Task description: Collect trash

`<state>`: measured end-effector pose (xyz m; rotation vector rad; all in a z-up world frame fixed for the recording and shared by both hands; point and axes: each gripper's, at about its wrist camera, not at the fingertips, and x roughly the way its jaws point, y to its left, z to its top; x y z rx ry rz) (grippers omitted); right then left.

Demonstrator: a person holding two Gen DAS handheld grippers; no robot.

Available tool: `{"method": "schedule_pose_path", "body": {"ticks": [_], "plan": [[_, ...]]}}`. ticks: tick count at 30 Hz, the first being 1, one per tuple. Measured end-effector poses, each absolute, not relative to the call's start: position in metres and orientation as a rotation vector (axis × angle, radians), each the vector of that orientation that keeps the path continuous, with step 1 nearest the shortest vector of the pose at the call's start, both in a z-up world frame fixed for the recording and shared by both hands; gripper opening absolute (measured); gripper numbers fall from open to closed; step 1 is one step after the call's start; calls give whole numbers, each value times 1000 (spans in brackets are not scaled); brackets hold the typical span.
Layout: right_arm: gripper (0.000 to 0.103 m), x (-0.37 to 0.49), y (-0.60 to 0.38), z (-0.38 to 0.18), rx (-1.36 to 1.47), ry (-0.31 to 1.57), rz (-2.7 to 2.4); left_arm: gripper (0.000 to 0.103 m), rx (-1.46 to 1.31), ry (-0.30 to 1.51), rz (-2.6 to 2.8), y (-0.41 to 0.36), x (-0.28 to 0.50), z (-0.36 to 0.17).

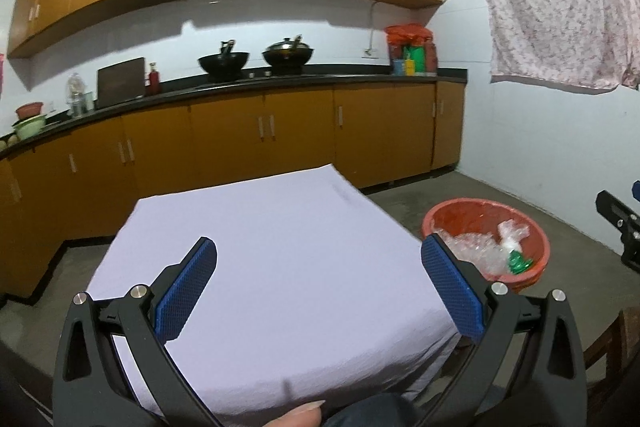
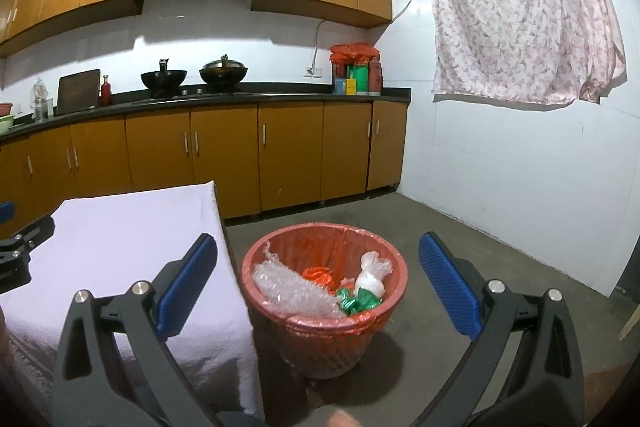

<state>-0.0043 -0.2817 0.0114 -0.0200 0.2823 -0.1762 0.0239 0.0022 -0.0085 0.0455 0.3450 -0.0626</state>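
Left gripper [image 1: 319, 265] wide apart, empty, over the pale purple cloth-covered worktop [image 1: 280, 251]. Right gripper [image 2: 318, 263] wide apart too, empty, above the round red plastic bin [image 2: 376, 319] on the floor, just beside the worktop. Clear crinkly plastic trash [image 2: 292, 289] inside the bin.

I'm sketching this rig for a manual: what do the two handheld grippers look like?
Both match. The left gripper and right gripper have black, angled, cut-out linkage arms joined by round silver pins. Their fingers carry blue pads with a fine cross-hatched texture. No cables, markings or sleeves show.
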Motion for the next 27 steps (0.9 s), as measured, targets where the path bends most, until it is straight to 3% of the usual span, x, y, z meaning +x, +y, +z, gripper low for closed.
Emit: {"method": "schedule_pose_path", "body": {"ticks": [27], "plan": [[99,-44,-264,7,-7,252,-179,101,6,339,-17,28,-18,-18]]}}
